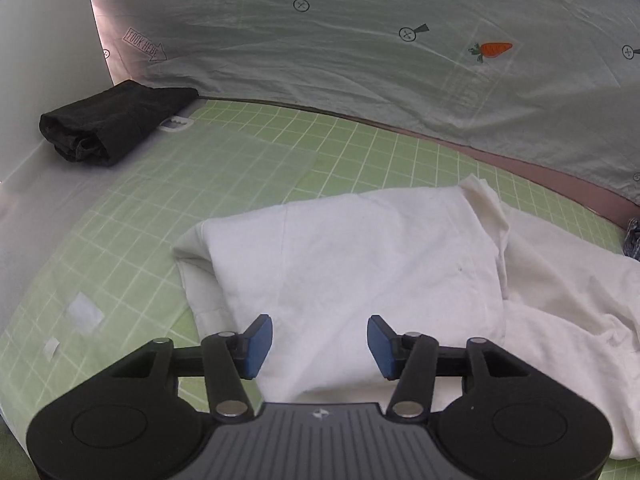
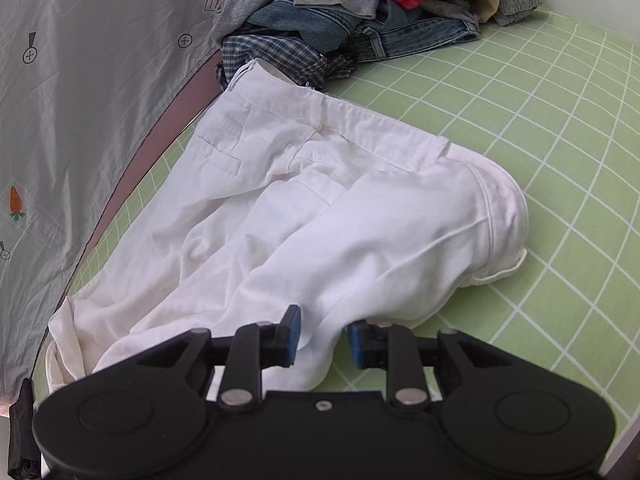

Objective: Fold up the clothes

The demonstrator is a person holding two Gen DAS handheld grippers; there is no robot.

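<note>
White trousers lie partly folded on the green grid mat. In the right wrist view the same trousers show their waistband and back pockets at the far end, with a leg doubled over toward me. My left gripper hovers open over the folded leg end, its blue pads clear of the cloth. My right gripper stands partly open, a loose fold of the white fabric lying between its blue pads without being pinched.
A folded black garment rests at the mat's far left corner. A heap of unfolded clothes, with jeans, plaid and red check, sits beyond the waistband. A pale printed sheet hangs along the mat's far edge. Bare green mat lies right of the trousers.
</note>
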